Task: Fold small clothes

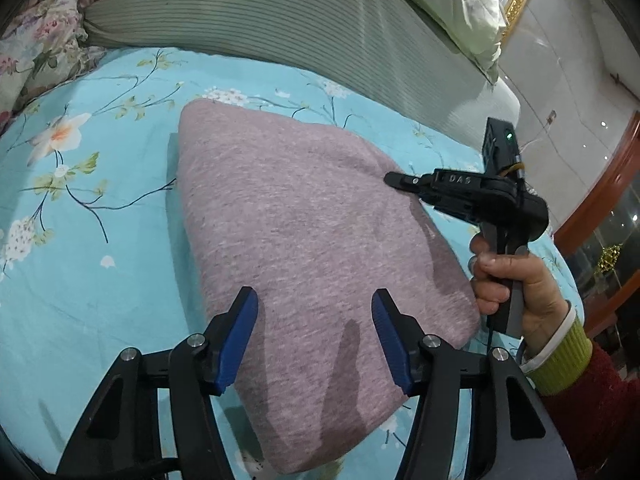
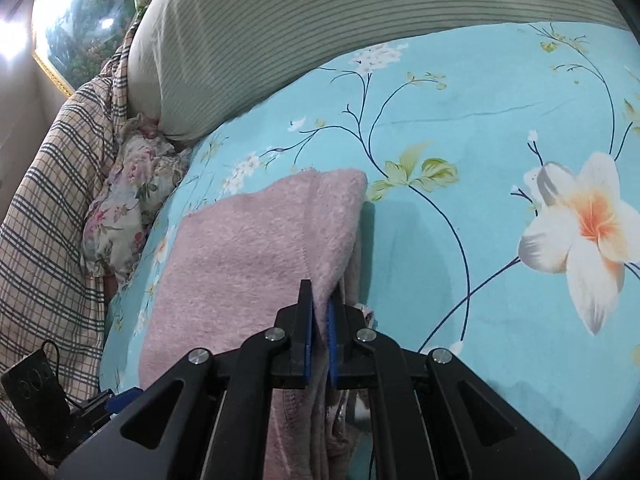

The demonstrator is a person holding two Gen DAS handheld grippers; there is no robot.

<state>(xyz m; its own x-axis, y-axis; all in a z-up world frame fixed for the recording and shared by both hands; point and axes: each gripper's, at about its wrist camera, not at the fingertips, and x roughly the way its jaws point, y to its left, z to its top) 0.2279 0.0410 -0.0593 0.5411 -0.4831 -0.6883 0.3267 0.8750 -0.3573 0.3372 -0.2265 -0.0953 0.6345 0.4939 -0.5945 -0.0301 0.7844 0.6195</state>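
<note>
Pink garment [image 1: 304, 248] lies folded flat on the blue floral sheet [image 1: 100, 292], roughly mid-bed, one corner pointing far-left, another near-right.

Right gripper [image 2: 319, 322]: pads clamped on the garment's right edge, several fabric layers pinched between them, edge lifted slightly off the sheet. In the left wrist view the same gripper [image 1: 394, 179] comes in from the right, tip at the garment's right side, held by a hand [image 1: 516, 284] in a green cuff and red sleeve.

Left gripper [image 1: 314, 300]: jaws apart over the garment's near part, blue pads [image 1: 236, 340] either side, nothing gripped; cannot tell if the tips touch the cloth.

Around: striped grey-green pillow [image 1: 288, 12] along the far side of the sheet, a floral cushion [image 2: 132, 204] and checked blanket [image 2: 52, 208] at far left in the right wrist view.
</note>
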